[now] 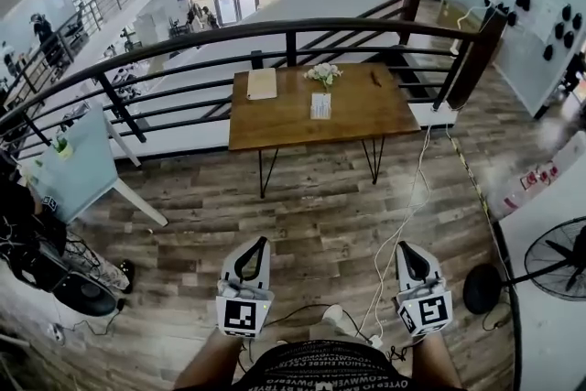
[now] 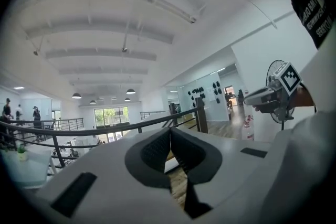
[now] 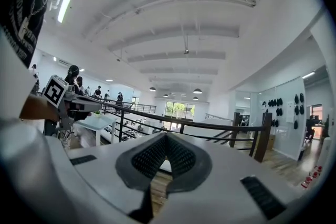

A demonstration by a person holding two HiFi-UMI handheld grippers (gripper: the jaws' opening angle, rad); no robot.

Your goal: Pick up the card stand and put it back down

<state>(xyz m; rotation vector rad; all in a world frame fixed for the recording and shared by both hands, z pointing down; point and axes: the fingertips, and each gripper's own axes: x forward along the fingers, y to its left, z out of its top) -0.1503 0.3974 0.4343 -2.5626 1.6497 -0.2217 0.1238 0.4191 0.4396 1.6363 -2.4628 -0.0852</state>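
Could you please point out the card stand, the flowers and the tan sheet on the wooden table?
card stand (image 1: 320, 106): head view, middle of its white face.
flowers (image 1: 323, 73): head view, centre of the white blooms.
tan sheet (image 1: 262, 83): head view, middle of its top surface.

A wooden table (image 1: 275, 125) carries a tan pad (image 1: 262, 83) and a flower bunch (image 1: 323, 73) — a black railing (image 1: 183, 39) behind, a floor fan (image 1: 560, 256) at right.

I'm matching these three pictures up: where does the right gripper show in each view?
Head view: right gripper lower right.
Left gripper view: right gripper at the right edge.
Right gripper view: right gripper bottom centre, jaws shut.
Shared landmark: the black railing.
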